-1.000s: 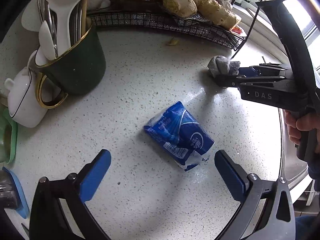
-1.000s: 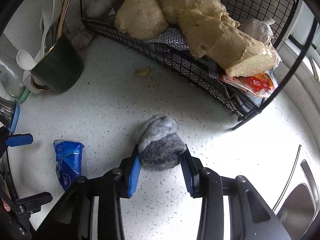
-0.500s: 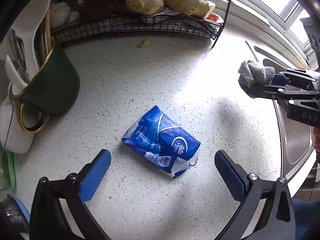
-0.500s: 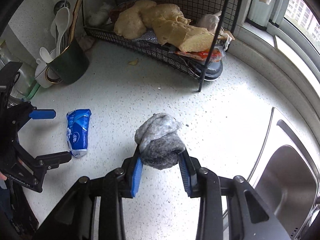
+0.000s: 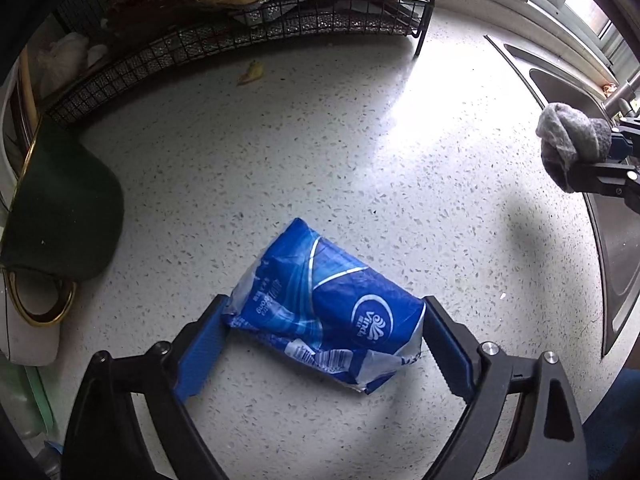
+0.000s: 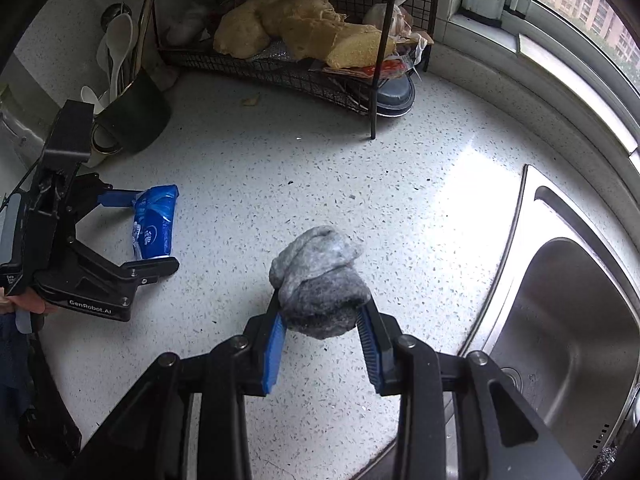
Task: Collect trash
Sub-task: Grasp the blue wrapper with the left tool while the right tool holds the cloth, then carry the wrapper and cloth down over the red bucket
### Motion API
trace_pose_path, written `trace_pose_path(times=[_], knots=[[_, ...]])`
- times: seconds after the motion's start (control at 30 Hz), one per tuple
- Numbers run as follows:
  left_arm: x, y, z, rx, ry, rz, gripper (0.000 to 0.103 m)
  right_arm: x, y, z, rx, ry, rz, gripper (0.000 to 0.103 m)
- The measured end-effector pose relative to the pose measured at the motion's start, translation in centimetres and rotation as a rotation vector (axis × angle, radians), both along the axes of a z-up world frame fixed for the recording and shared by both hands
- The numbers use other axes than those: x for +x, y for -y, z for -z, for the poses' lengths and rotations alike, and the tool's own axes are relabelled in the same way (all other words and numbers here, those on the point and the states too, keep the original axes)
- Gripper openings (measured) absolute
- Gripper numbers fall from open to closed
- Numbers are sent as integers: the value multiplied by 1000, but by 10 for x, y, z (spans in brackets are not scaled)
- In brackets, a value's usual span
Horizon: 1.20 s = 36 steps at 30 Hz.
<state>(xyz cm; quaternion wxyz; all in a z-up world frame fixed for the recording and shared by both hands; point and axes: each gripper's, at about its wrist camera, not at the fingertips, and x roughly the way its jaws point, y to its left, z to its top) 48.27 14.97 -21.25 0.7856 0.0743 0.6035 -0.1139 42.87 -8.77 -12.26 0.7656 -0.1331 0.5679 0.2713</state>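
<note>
A blue tissue pack (image 5: pixel 320 304) lies flat on the speckled counter (image 5: pixel 320 152). My left gripper (image 5: pixel 326 308) points down over the pack and its jaws are closing, with both blue pads right at the pack's two ends and no squeeze showing. The right wrist view shows the same pack (image 6: pixel 154 220) between those fingers. My right gripper (image 6: pixel 322 312) is shut on a grey crumpled wad (image 6: pixel 320 280) and holds it in the air above the counter, near the sink. From the left wrist view the wad (image 5: pixel 572 140) hangs at the far right.
A black wire rack (image 6: pixel 288 68) with bread loaves stands at the back. A small yellow scrap (image 5: pixel 252 74) lies on the counter in front of it. A dark green mug (image 5: pixel 60 208) with utensils stands at the left, and a steel sink (image 6: pixel 568 340) lies at the right.
My left gripper has dropped over the blue pack and its jaws have narrowed to the pack's ends. The right gripper lifted the grey wad off the counter and carried it toward the sink.
</note>
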Motion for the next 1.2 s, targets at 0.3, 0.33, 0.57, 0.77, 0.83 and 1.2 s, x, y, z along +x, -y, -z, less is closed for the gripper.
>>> trace_pose_path(times=[0.3, 0.33, 0.57, 0.77, 0.83, 1.2], knots=[[-23, 10, -10, -27, 7, -10, 71, -5, -18, 2, 9, 10, -13, 32], [-26, 13, -10, -31, 9, -16, 69, -9, -20, 4, 10, 10, -16, 32], [-55, 39, -24, -59, 11, -21, 62, -34, -17, -3, 23, 18, -37, 32], [-82, 70, -40, -100, 28, -56, 57, -67, -4, -12, 40, 28, -61, 32], [-94, 80, -47, -93, 40, -62, 57, -82, 0, -13, 48, 34, -70, 32], [-184, 110, -93, -68, 112, -99, 57, -145, 39, -23, 81, 67, -119, 32]])
